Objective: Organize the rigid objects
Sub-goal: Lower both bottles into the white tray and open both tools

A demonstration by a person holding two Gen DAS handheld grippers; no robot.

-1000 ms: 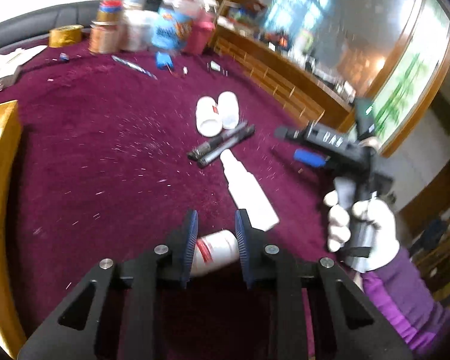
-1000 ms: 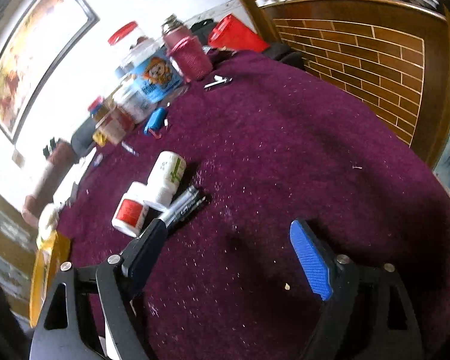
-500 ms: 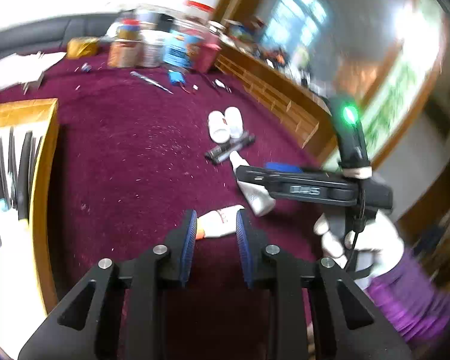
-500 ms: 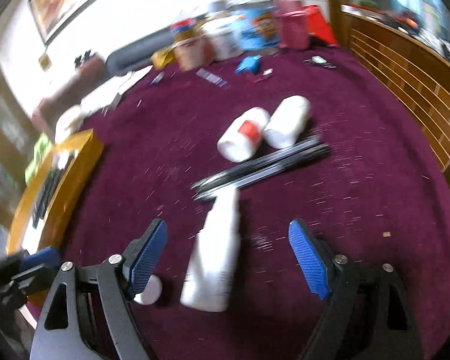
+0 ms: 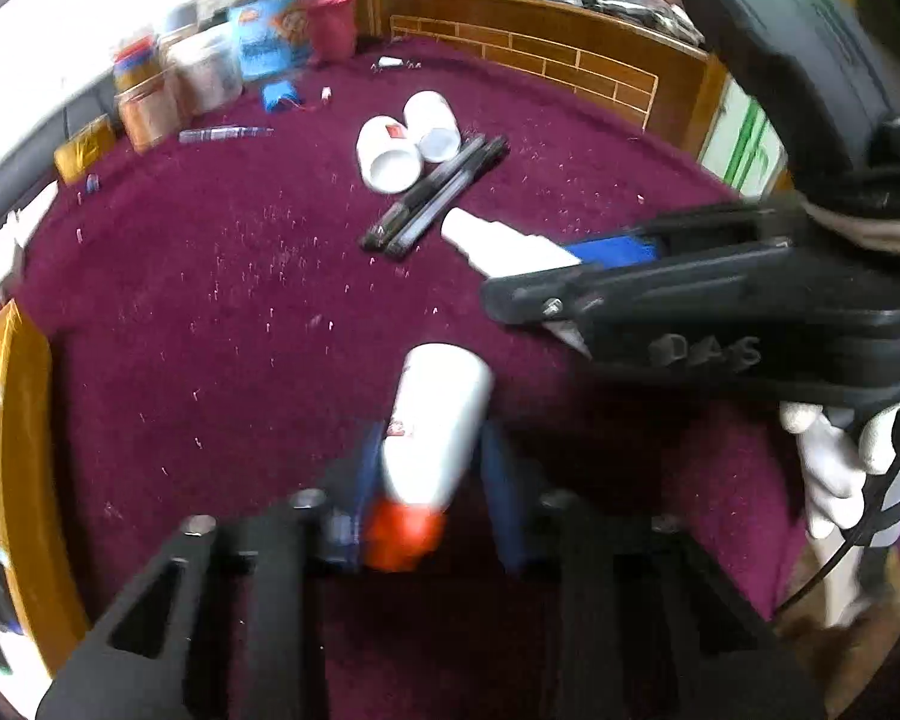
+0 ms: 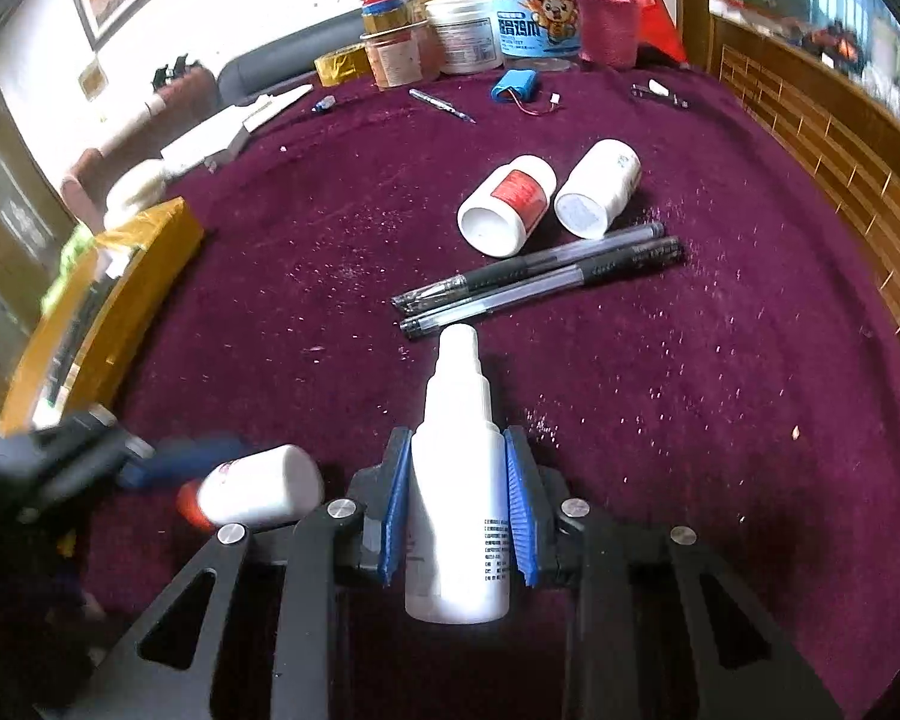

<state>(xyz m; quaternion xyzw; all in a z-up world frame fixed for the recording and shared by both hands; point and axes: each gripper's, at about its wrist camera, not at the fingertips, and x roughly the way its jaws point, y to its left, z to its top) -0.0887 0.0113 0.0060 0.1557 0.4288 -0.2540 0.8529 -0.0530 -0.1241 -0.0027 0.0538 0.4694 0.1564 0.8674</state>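
My left gripper (image 5: 429,474) is shut on a white bottle with an orange cap (image 5: 435,426), cap end toward the camera; it also shows in the right wrist view (image 6: 258,495). My right gripper (image 6: 457,495) is shut on a white spray bottle (image 6: 459,480), nozzle pointing away; the bottle's tip shows in the left wrist view (image 5: 498,243). Two white pill bottles (image 6: 507,207) (image 6: 600,186) lie side by side on the maroon cloth. Two black pens (image 6: 540,285) lie just in front of them.
A yellow-rimmed tray (image 6: 99,300) holding dark pens sits at the left. Jars, a blue-labelled tub (image 6: 528,24) and a pink cup (image 6: 609,18) crowd the far edge. A blue battery pack (image 6: 516,90) and a loose pen (image 6: 441,105) lie near them. A wooden railing borders the right.
My right gripper has moved over the spray bottle and closed on it. My left gripper has turned toward the right, still holding the orange-capped bottle, now seen lengthwise.
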